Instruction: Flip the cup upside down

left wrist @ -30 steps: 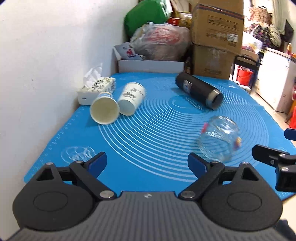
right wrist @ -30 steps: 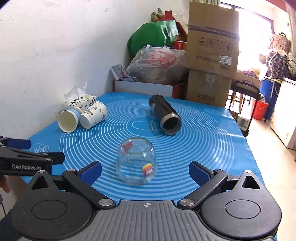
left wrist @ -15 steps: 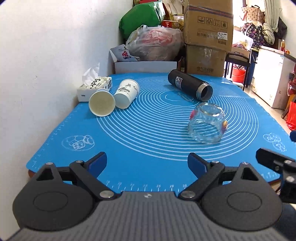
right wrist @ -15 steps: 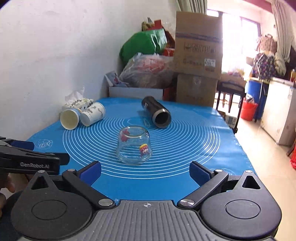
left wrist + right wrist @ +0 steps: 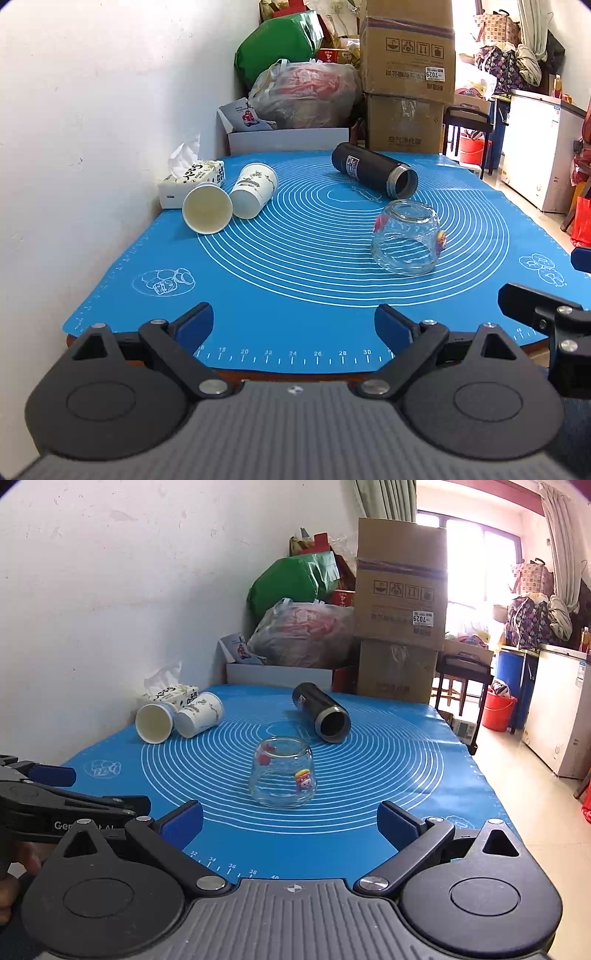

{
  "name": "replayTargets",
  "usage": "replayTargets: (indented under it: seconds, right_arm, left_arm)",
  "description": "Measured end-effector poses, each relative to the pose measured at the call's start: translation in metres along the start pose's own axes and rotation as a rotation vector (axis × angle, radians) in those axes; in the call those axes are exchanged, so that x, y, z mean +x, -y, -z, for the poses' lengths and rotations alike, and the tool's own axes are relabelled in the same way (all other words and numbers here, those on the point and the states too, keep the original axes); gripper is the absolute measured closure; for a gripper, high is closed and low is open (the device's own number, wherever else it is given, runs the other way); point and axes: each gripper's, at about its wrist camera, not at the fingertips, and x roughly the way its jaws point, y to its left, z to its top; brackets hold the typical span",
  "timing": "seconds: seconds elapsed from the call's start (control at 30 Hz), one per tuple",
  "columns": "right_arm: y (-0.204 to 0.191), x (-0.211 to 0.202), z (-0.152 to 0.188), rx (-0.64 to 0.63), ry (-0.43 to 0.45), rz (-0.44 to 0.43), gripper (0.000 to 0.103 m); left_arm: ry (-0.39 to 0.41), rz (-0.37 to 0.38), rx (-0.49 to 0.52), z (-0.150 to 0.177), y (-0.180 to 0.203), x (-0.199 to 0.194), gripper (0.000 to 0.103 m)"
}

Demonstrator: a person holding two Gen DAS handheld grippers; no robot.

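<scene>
glass cup [image 5: 282,771] sits mouth-down near the middle of the blue mat [image 5: 388,760] as both grippers, left [image 5: 293,326] and right [image 5: 290,821], pull back over the near edge, jaws wide and empty; flip looks complete

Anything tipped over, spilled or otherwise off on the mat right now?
Three things lie on their sides: two paper cups by the tissue box, and the black flask with its mouth open. No spill shows. The glass cup stands mouth down, which fits the task.
</scene>
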Motion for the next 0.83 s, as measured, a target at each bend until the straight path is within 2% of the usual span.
replayTargets:
  seconds: [0.83]
  right_arm:
    - [0.0017, 0.0043, 0.0007, 0.015, -0.027, -0.011, 0.003]
  left_arm:
    - [-0.014, -0.003, -0.005, 0.0010, 0.0002, 0.0006, 0.009]
